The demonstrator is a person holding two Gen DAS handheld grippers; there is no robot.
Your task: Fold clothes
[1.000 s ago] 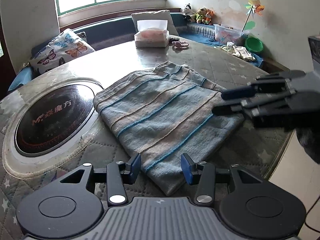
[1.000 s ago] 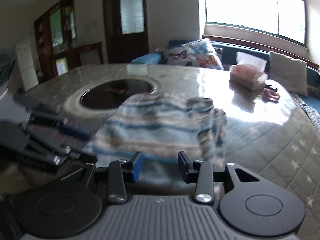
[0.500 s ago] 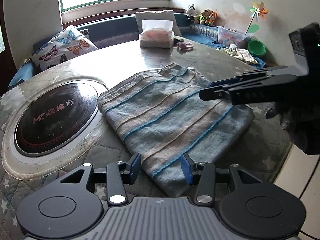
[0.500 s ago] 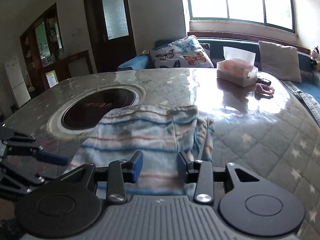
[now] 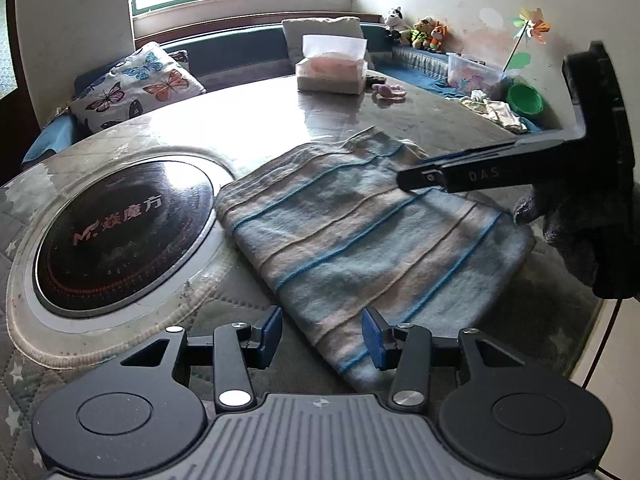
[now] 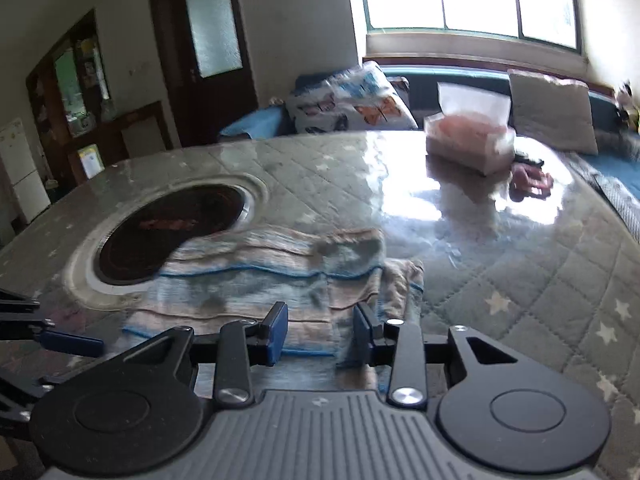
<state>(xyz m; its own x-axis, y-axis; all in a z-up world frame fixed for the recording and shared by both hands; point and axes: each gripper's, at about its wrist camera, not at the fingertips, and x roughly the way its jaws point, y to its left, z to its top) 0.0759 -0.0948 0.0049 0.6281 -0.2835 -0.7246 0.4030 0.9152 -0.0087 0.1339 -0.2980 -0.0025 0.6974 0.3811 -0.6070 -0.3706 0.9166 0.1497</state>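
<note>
only leftward: gloved hand (image 5: 576,236); both hand-held grippers (image 5: 322,334) (image 6: 320,330) agape over striped cloth (image 5: 360,236).

A round quilted table (image 5: 440,120) bears a folded striped garment (image 5: 360,232), tissue box (image 5: 331,73) and inset cooktop (image 5: 120,232).

Place: a lived-in home, a sitting and dining room.
Table: a round table (image 5: 420,120) with a built-in cooktop (image 5: 120,228) is being shown.
Seating: a window bench (image 5: 248,60) is being occupied by a butterfly pillow (image 5: 136,88).
Clutter: a tissue box (image 5: 332,74) and stuffed toys (image 5: 420,32) are being displayed.
Background: a wooden door (image 6: 208,52) and fridge (image 6: 20,172) are being seen.
</note>
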